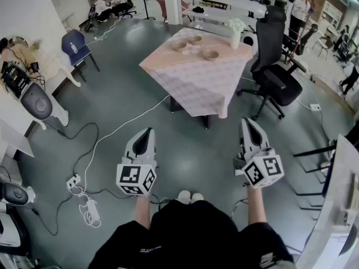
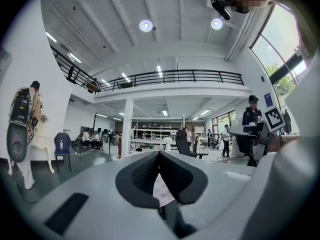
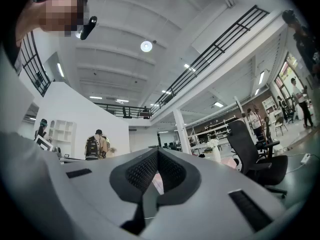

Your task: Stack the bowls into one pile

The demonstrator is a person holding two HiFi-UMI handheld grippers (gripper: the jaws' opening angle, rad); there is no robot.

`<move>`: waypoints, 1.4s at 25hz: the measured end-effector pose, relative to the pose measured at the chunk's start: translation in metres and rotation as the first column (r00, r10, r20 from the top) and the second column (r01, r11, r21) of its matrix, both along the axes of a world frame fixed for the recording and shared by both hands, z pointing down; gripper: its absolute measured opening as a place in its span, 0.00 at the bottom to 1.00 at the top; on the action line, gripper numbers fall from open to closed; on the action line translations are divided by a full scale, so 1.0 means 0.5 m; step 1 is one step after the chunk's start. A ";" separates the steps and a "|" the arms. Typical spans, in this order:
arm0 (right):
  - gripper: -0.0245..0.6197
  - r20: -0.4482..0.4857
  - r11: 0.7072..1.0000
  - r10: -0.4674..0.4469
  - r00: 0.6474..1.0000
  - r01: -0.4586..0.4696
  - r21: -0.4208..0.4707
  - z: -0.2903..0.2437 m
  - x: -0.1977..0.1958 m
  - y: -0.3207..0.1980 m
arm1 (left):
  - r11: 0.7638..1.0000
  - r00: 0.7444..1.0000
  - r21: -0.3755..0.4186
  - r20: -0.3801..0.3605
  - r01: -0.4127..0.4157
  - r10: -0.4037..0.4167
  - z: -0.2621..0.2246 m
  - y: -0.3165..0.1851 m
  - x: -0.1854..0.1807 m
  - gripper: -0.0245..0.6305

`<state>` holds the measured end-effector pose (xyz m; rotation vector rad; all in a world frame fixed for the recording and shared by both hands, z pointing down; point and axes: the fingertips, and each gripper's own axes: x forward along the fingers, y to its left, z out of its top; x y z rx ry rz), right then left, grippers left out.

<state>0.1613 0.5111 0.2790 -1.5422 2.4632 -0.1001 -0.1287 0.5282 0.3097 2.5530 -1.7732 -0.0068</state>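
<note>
Three bowls (image 1: 211,54) lay apart on the desk (image 1: 196,88), left tongs (image 1: 147,132) and right tongs (image 1: 247,122) closed, empty, well short of it.

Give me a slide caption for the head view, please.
Left gripper and right gripper, both shut and empty, held short of the cloth-covered table where the bowls sit unstacked.

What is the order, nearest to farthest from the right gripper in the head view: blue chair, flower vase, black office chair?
From the right gripper:
1. black office chair, just ahead, slightly right
2. flower vase, on the table's far corner
3. blue chair, far left
</note>
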 end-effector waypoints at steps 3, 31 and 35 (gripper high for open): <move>0.02 -0.005 1.000 0.002 1.000 -0.002 0.001 0.006 0.008 -0.005 | 1.000 1.000 -0.001 -0.002 0.004 -0.004 0.004 -0.004 0.008 0.03; 0.02 0.091 0.996 -0.056 0.994 0.063 -0.070 0.092 0.023 -0.235 | 0.995 0.999 -0.091 -0.032 0.034 -0.037 0.091 -0.197 0.036 0.03; 0.02 0.083 0.995 -0.037 0.996 0.045 -0.093 0.106 0.016 -0.318 | 0.995 0.999 -0.100 -0.035 0.009 -0.013 0.094 -0.286 0.035 0.03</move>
